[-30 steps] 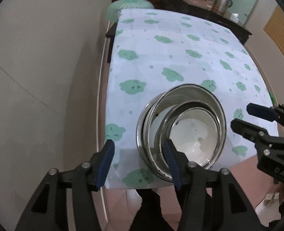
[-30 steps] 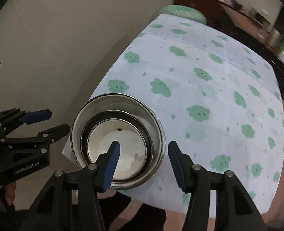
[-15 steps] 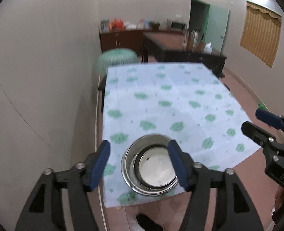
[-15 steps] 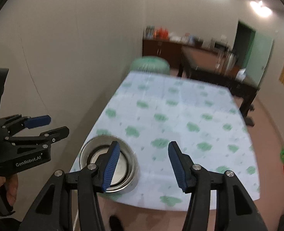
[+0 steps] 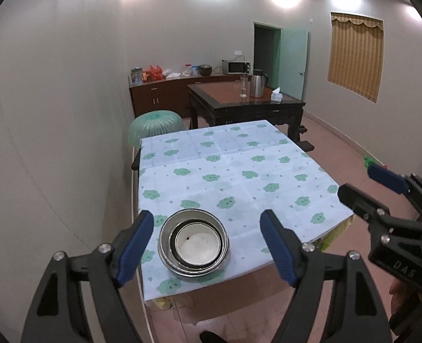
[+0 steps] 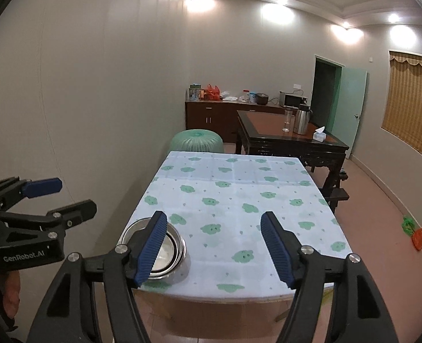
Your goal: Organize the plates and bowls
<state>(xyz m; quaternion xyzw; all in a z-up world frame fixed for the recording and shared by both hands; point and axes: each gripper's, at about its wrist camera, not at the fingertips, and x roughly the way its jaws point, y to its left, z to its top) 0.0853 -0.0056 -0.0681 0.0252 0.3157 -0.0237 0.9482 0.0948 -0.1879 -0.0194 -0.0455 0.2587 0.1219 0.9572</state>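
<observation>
Both grippers' fingers (image 5: 136, 243) opening, empty, above nested bowls (image 5: 193, 241)

Left claw (image 5: 206, 245) and right claw (image 6: 214, 247) hang empty, jaws opening.

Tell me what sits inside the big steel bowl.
The big steel bowl holds a smaller steel bowl nested inside, then a white dish innermost. Anything beneath that dish is covered.
</observation>
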